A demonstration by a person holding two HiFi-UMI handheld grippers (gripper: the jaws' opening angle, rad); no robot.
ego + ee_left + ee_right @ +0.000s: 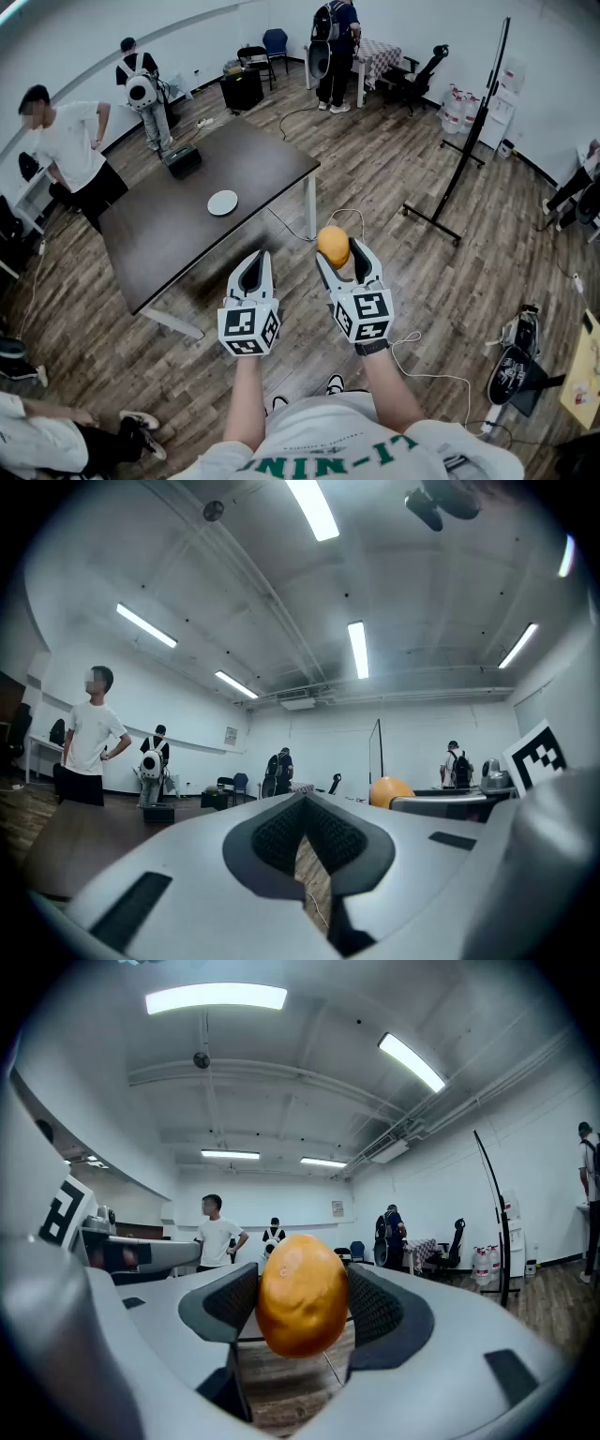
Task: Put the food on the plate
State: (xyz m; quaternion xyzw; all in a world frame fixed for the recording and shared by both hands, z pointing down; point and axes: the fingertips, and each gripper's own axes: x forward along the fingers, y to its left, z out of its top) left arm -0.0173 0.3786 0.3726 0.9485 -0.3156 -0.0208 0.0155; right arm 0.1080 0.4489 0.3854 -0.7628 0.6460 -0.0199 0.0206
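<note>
An orange, egg-shaped piece of food (333,246) (302,1295) sits between the pads of my right gripper (339,253) (302,1309), which is shut on it and held in the air above the wooden floor. It also shows as a small orange ball (389,790) in the left gripper view. My left gripper (253,270) (305,834) hangs beside it, shut, with nothing between its fingers. The white plate (222,202) lies on the dark table (159,244), farther off and to the left of both grippers.
A black box (182,161) stands near the table's far end. Several people stand around the room, one (70,150) close to the table's left side. A black floor stand (459,159) is at the right, and a bag (514,370) and cables lie on the floor.
</note>
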